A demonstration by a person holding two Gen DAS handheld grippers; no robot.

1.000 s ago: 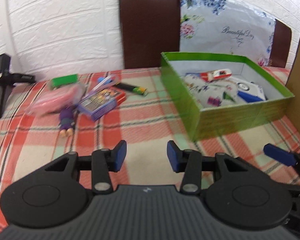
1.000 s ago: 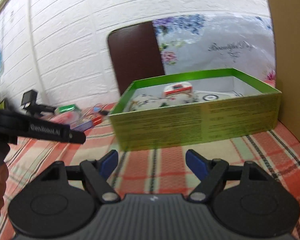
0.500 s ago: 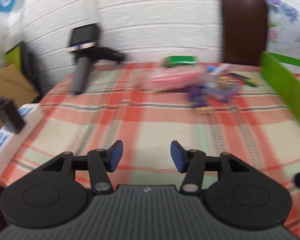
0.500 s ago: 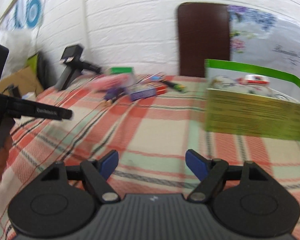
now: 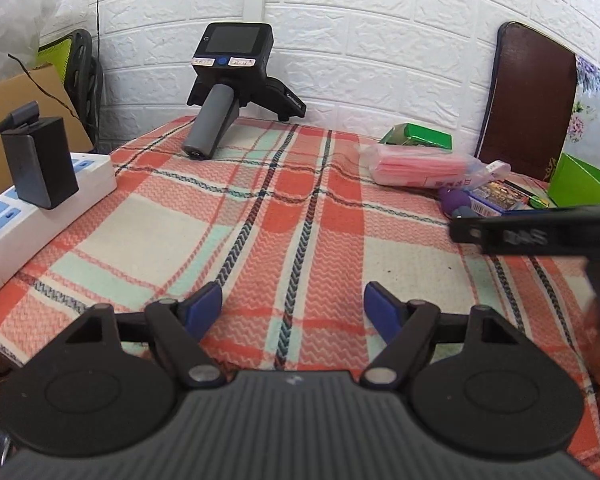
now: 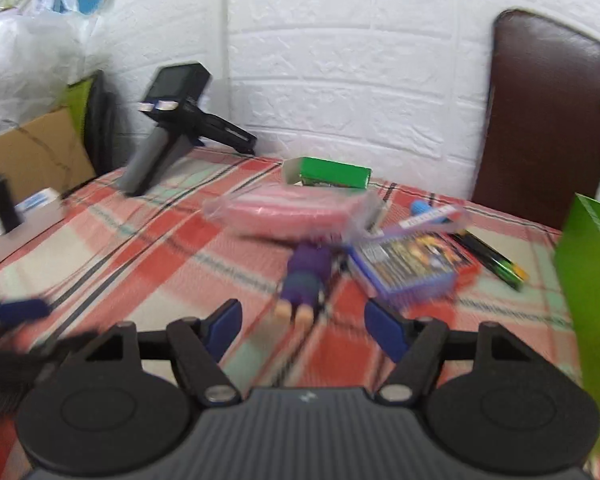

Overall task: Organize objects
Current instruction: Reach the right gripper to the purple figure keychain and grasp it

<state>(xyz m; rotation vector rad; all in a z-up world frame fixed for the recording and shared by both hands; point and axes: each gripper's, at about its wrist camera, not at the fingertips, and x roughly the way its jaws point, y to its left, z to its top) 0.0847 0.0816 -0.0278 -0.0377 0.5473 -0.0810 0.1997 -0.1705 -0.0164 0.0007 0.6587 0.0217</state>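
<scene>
The sorting looks only partly done. A cluster of loose things lies on the plaid-covered table [image 5: 260, 208], toward its far right, and only one corner of the green box [image 6: 592, 280] shows at the right edge of both views — its inside is out of sight, so what it holds cannot be told.

Largest of the loose things is the pink packet [image 6: 288, 210] in clear wrap. Behind it sits a small green carton [image 6: 328, 174] with one end flap open; nothing can be seen inside. To the right lies a blue card box [image 6: 412, 268] with a blue-capped tube [image 6: 432, 212] just behind, and beside that a dark lighter [image 6: 492, 260]. Smallest is the purple doll [image 6: 306, 280], lying with its feet toward the right tool [image 6: 302, 326].

The right tool's jaws have just been closing yet stand apart with nothing between them; the doll lies just ahead. The left tool [image 5: 294, 306] has just been opening — wide, empty, over bare cloth.
</scene>
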